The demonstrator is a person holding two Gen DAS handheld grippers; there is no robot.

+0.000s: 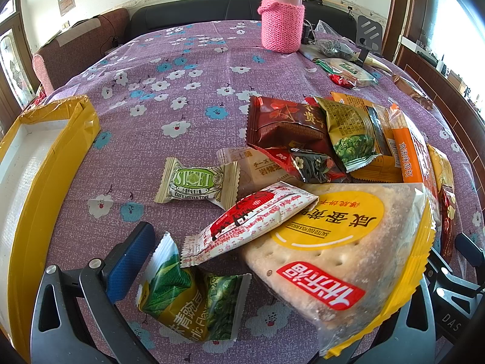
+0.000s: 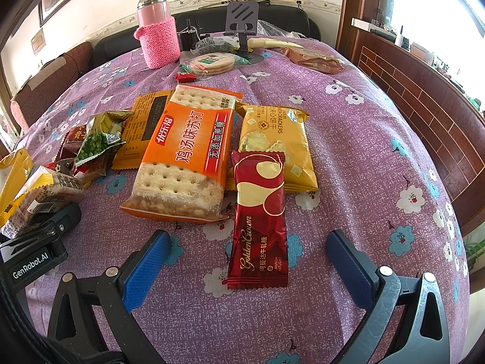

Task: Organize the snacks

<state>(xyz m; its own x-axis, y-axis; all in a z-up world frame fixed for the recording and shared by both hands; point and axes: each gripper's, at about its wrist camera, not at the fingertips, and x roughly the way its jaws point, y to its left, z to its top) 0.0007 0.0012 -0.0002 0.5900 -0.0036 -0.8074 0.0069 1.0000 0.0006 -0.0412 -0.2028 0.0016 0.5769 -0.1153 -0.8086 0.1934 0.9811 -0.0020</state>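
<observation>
A pile of snack packets lies on the purple flowered tablecloth (image 1: 182, 69). In the left wrist view my left gripper (image 1: 272, 282) is open around a green pea packet (image 1: 188, 297); a large salted egg yolk biscuit pack (image 1: 342, 248) and a red-white sachet (image 1: 251, 215) lie over it, hiding the right finger. A green "Sweet" candy (image 1: 197, 183) lies ahead. In the right wrist view my right gripper (image 2: 248, 267) is open, its fingers either side of a red Golden Crown nougat bar (image 2: 259, 221). An orange cracker pack (image 2: 188, 151) and yellow cracker bag (image 2: 272, 145) lie beyond.
A yellow-edged box (image 1: 45, 163) with a white inside stands at the left. A pink knitted-sleeve flask (image 1: 282, 15) stands at the back, with a phone stand (image 2: 242, 21), round crackers (image 2: 212, 62) and a brown packet (image 2: 315, 57). A sofa lies beyond the table.
</observation>
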